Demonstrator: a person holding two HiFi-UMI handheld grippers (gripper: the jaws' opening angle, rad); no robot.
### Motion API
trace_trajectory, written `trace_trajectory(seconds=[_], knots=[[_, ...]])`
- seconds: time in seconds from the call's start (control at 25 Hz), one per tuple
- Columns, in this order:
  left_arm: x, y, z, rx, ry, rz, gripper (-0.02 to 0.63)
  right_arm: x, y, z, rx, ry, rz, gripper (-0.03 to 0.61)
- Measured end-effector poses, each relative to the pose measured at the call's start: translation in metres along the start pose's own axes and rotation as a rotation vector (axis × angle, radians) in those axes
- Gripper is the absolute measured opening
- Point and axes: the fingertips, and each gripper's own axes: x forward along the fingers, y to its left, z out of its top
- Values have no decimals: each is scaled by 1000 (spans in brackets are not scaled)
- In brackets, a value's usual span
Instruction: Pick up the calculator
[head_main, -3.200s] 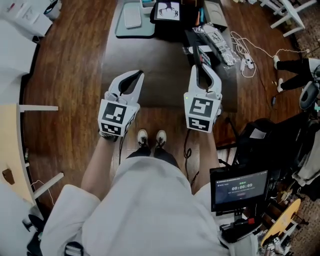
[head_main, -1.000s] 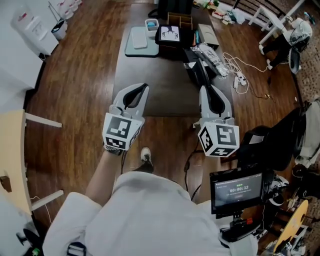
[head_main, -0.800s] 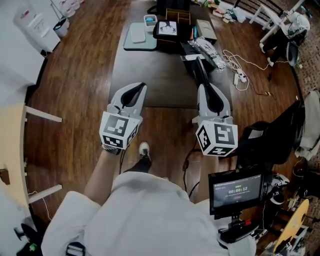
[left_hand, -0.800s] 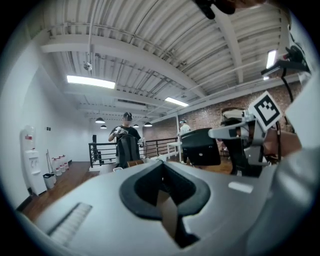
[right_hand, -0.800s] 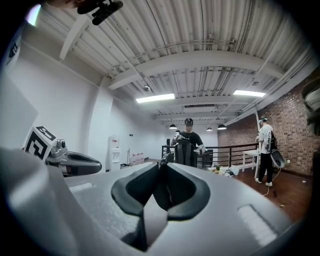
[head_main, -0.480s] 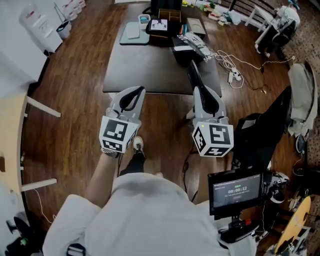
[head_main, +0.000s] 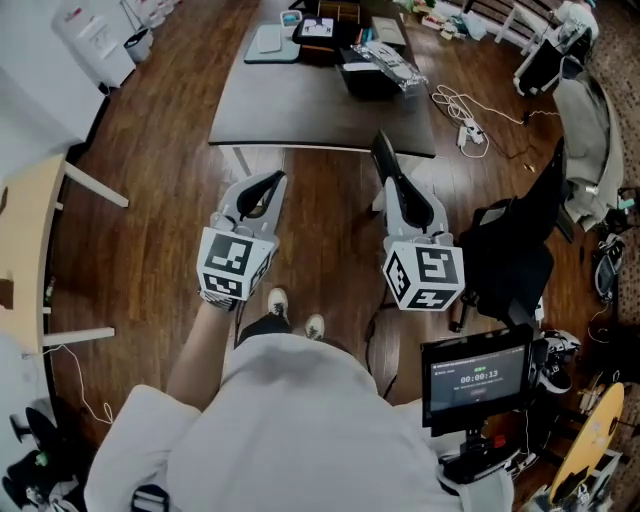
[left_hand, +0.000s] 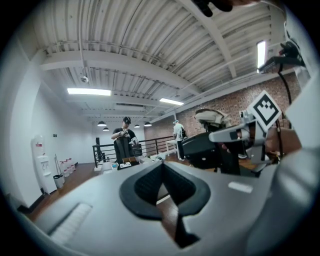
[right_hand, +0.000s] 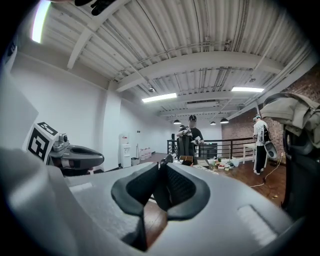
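While the person stands back from it, floor (head_main: 150, 200): dark wood boards that fill most of the head view and lie under both grippers.
Table (head_main: 300, 110): dark, long top; near part bare, clutter at the far end.
Person (head_main: 290, 420): white top, seen from above, arms stretched forward, two pale shoes (head_main: 277, 300) on the boards.
Black chair or bag (head_main: 510, 250): just right of the right arm; which it is cannot be told.
Screen (head_main: 478, 378): small lit display at the lower right, beside the person.
Left gripper (head_main: 277, 179): held over the floor, short of the table's near edge; jaw tips meet, with only floor and table edge seen through the gap behind them; empty.
Right gripper (head_main: 392, 186): level with the left and well apart from it; jaws narrow, clamped on the calculator.
Marker cubes: one on the left (head_main: 232, 262) and one on the right (head_main: 424, 278), nearest the person.
Calculator (head_main: 382, 155): dark flat slab, on edge between the right pads, off the table; it sticks out past the jaw tips, and its far end overlaps the table's near edge in the head view.
Pale tray (head_main: 268, 42): far left corner of the table.
Dark box (head_main: 368, 78): far right part of the table.
White cable (head_main: 462, 110): loose on the floor, right of the table.
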Motion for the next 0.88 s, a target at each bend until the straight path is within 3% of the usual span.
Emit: trace_trajectory(seconds=[0.88], knots=[[-29, 33, 23, 47, -70, 6, 6, 5, 34, 39, -23, -68, -14, 51]])
